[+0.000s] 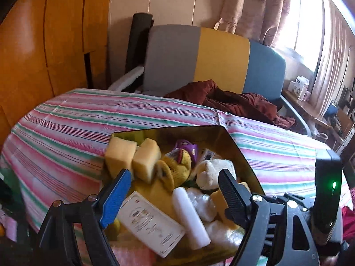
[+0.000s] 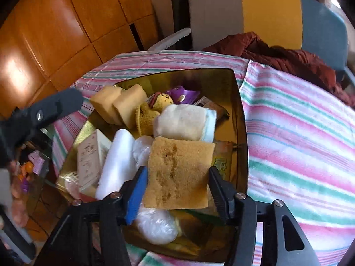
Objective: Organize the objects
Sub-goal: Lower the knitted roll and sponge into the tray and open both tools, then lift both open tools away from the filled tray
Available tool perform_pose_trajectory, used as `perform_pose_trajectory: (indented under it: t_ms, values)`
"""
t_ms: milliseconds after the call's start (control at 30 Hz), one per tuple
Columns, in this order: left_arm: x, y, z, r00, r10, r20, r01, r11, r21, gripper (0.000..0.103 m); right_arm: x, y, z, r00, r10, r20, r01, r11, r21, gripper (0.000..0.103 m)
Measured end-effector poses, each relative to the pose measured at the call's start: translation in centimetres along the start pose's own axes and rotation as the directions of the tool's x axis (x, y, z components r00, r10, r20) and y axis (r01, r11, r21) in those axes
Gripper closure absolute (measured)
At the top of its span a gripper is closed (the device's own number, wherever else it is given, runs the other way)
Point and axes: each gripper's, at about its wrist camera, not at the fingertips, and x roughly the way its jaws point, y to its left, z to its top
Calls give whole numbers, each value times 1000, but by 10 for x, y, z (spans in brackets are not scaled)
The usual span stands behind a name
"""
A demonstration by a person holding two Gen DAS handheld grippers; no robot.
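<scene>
Right gripper [image 2: 177,190] clamps a tan sponge [image 2: 179,173] between its blue and black fingers, holding it over a gold tray [image 2: 240,115] on a striped tablecloth [image 2: 299,133]. Left gripper [image 1: 175,190] hangs above the same tray with jaws spread wide and nothing between them. Packed in the tray are two more sponges [image 1: 133,159], a white tube [image 1: 190,217], a printed box [image 1: 150,221] and a rolled white cloth [image 2: 186,122].

Both of your wrist cameras looked steeply down, close over the gold tray [image 1: 199,133] [image 2: 239,115], sharing it and the striped table [image 1: 66,133] [image 2: 299,133].
</scene>
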Motion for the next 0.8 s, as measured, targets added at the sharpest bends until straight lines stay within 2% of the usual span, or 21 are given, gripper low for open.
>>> perform_pose_trajectory:
  t_ms: [67, 200, 300, 633, 800]
  values:
    - [-6, 1, -3, 1000, 9, 9, -9, 1000, 4, 21, -4, 0, -2, 1000, 3, 5, -3, 1000, 8, 36]
    - [-16, 0, -7, 999, 27, 22, -27, 1000, 6, 21, -15, 4, -7, 1000, -3, 27, 3, 1000, -1, 31]
    - [-23, -1, -11, 998, 50, 34, -50, 999, 0, 21, -21, 8, -9, 999, -9, 42, 9, 1000, -6, 22]
    - [-40, -3, -22, 991, 121, 50, -120, 993, -12, 21, -38, 19, -19, 996, -40, 85, 41, 999, -14, 19]
    - [-47, -3, -30, 989, 142, 31, -141, 989, -39, 21, -52, 26, -30, 981, -116, 152, 118, 993, -2, 14]
